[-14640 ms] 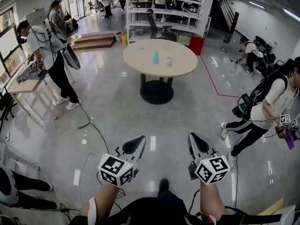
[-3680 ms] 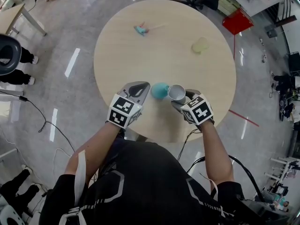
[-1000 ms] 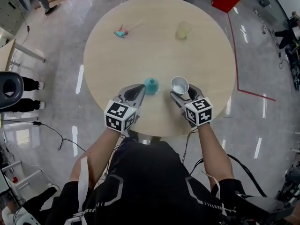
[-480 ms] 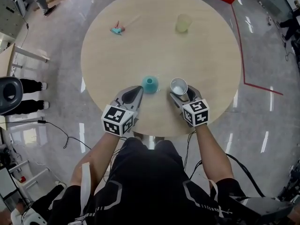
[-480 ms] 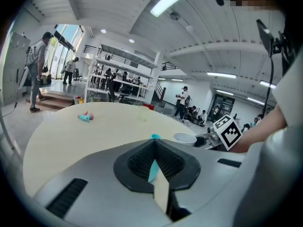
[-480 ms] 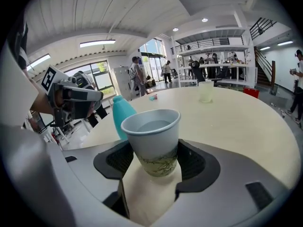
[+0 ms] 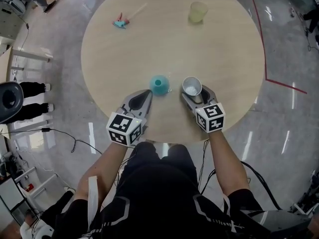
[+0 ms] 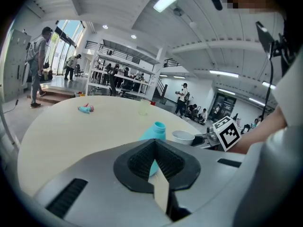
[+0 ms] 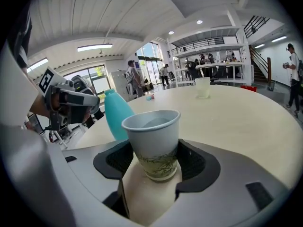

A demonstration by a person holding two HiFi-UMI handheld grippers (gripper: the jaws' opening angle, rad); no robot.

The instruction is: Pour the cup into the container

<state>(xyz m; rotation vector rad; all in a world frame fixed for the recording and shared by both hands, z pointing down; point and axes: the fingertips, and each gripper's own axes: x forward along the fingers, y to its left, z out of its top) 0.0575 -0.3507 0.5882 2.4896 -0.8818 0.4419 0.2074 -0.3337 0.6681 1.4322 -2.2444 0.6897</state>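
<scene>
A white paper cup (image 7: 192, 85) stands upright near the round table's front edge. My right gripper (image 7: 193, 91) is shut on it, with a pad against each side of the cup (image 9: 154, 141). A teal container (image 7: 159, 84) with a narrow open neck stands upright just left of the cup, apart from it. It also shows behind the cup in the right gripper view (image 9: 117, 112). My left gripper (image 7: 146, 92) is shut with nothing in it, its tip just short of the container (image 8: 155, 131) on the near left. The inside of the cup looks pale; I cannot tell its contents.
The wooden table (image 7: 224, 59) is round, and both grippers hang over its near rim. A pale yellow-green cup (image 7: 198, 11) stands at the far right and a small teal and pink item (image 7: 120, 22) lies at the far left. Cables (image 7: 60, 133) run across the floor.
The cup, tipped toward the container a few seconds ago, now stands upright. Over the last second both grippers, the cup and the container have kept their places; only the head view has shifted.
</scene>
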